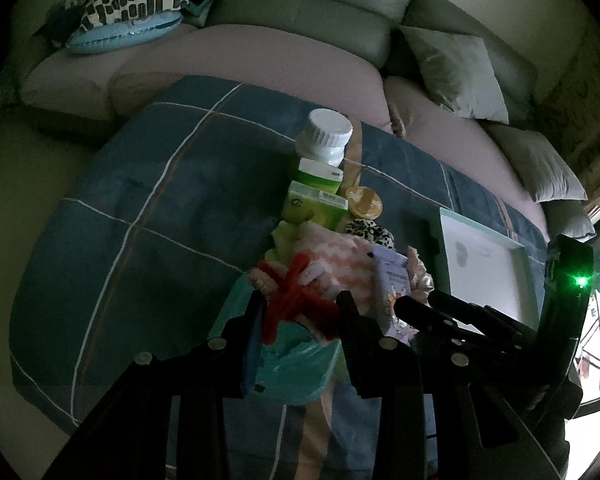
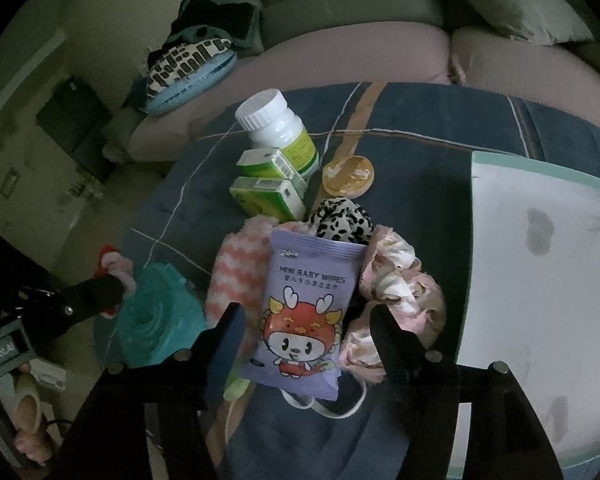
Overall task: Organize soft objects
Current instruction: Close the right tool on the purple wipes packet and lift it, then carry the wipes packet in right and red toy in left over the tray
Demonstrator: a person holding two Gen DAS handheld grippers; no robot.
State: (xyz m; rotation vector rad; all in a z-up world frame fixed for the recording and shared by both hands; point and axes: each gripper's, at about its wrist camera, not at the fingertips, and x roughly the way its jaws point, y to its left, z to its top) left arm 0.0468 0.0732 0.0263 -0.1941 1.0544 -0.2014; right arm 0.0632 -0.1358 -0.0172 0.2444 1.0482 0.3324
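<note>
The left gripper [image 1: 300,304] is standing with jaws spread around a red fuzzy toy [image 1: 296,300] above the teal bag roll [image 1: 296,364], though whether the pads are touching it is hard to tell in the dim view. The right gripper [image 2: 306,320] is hanging wide open astride the purple baby wipes pack [image 2: 304,312], gripping nothing, on the blue blanket [image 2: 420,168] beside the white tray [image 2: 540,280].

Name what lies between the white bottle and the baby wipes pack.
Two green boxes sit between the white bottle and the baby wipes pack, clearest in the right wrist view.
</note>
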